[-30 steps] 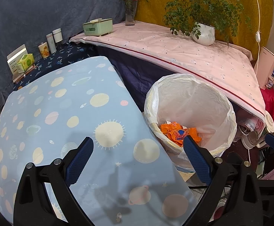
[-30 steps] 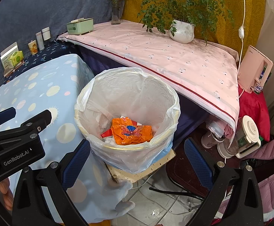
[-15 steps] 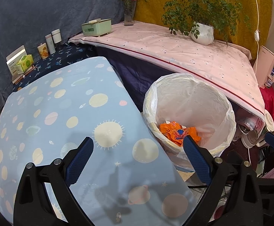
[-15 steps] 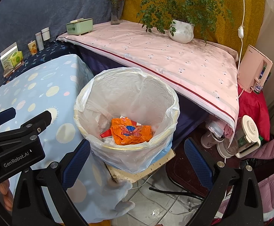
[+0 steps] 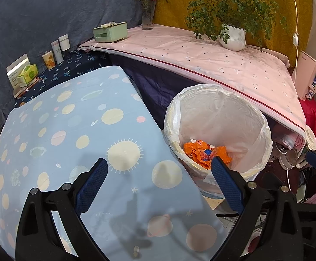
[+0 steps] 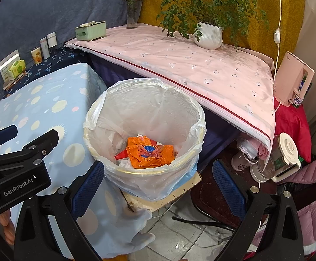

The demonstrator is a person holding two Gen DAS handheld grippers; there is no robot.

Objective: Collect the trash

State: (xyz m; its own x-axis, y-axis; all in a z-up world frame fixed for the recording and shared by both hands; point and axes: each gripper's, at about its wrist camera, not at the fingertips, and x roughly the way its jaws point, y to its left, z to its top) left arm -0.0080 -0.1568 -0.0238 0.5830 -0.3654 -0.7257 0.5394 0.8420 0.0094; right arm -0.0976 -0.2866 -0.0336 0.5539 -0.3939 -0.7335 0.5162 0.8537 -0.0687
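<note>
Both tongs spread wide, empty. Left tongs (image 5: 159, 169) hover over the blue planet-print desk (image 5: 71, 130); right tongs (image 6: 158, 171) hang above the white-lined round bin (image 6: 144, 100), crumpled orange wrapper (image 6: 150, 152) lying inside.

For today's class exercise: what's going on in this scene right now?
A person holds two grippers, collecting trash. Both the left gripper and right gripper are open and hold nothing. An orange wrapper already lies in the lined bin beside the blue table.
</note>
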